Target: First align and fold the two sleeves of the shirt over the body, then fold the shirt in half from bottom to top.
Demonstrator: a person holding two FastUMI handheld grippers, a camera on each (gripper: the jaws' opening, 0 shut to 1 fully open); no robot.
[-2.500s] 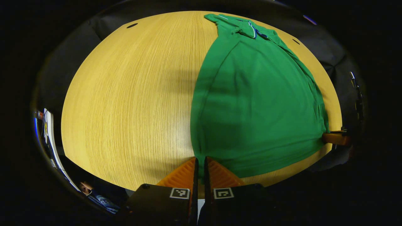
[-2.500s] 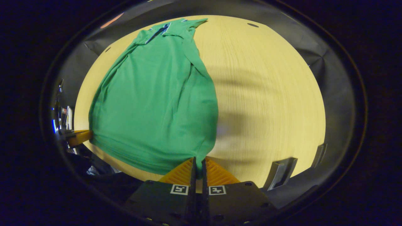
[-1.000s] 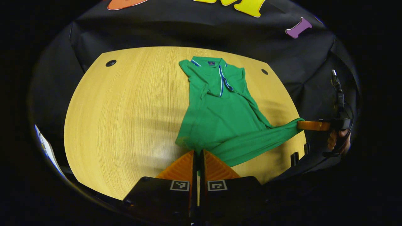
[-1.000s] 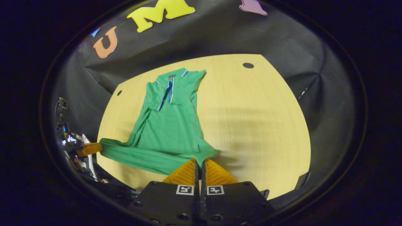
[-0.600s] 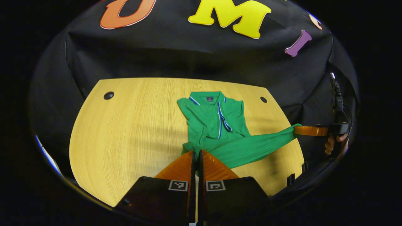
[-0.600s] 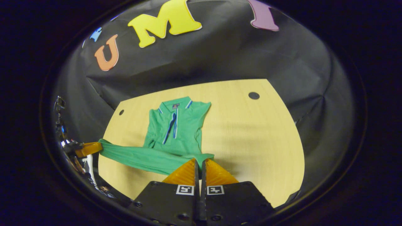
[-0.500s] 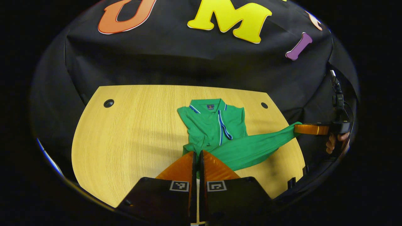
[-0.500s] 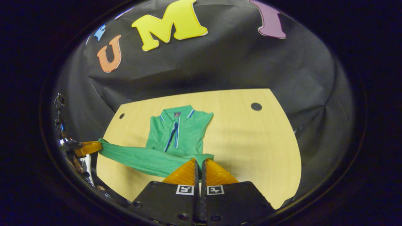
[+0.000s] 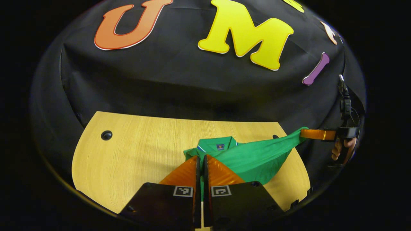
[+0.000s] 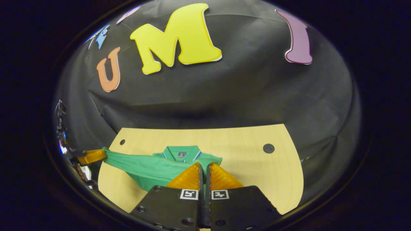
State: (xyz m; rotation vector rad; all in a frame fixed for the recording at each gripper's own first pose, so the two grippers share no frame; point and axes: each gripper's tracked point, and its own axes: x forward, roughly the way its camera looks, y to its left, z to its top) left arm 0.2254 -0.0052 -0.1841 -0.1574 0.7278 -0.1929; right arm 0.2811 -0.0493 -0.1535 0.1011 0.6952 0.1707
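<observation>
Pale wood-grain bench [image 9: 128,154] against black cloth wall, lower half of both views. Green shirt [image 9: 253,157] lower centre, collar flat on bench, hem raised and stretched between left gripper [image 9: 201,160] and right gripper [image 10: 204,168]; jaws of each clamped on hem corners. Judged: bottom-to-top fold under way, hem held taut for alignment.

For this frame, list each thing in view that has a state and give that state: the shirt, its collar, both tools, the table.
shirt: bottom hem lifted off the table and stretched between the two tools, carried toward the collar; fold not yet laid down.
collar: lying flat on the table, uncovered.
left tool: shut on the shirt's hem.
right tool: shut on the shirt's hem.
table: bears the shirt's upper part.
</observation>
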